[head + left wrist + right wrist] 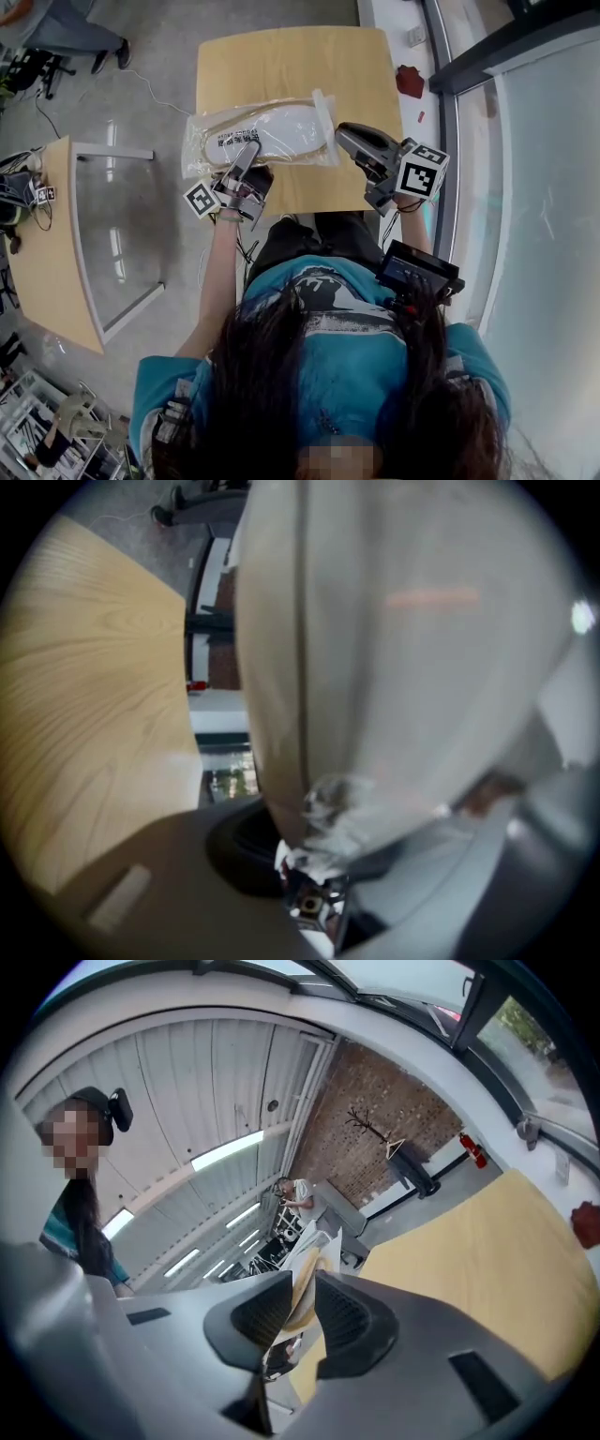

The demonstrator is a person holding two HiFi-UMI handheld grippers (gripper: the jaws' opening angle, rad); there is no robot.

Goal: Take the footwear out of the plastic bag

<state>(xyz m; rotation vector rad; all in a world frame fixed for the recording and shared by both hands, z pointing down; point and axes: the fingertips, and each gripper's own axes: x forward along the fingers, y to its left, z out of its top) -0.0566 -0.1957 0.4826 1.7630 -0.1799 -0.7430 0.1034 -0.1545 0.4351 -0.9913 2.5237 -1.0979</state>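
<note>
a see-through plastic bag (314, 150) lies across the near half of the wooden tabletop (281, 66). the white footwear (281, 127) is still inside the bag. it lies flat with its long side going from left to right. there is a paper label with dark print at the left end of the bag. the left gripper (247, 150) comes in from the near side and reaches the near edge of the bag, close to that label. in the left gripper view its jaws are pinching a scrunched bit of the plastic, and the bag fills most of that view. the right gripper (345, 133) is at the right end of the bag, where a clear flap sticks out. in the right gripper view its jaws are almost together with only a thin gap, and a thin strip of the bag's edge runs up between them, so they are pinching it. each gripper has a cube with black and white squares on it. a small red thing (410, 81) sits off the tabletop at the far right, by the window frame. another wooden table (47, 253) stands on the floor to the left.
</note>
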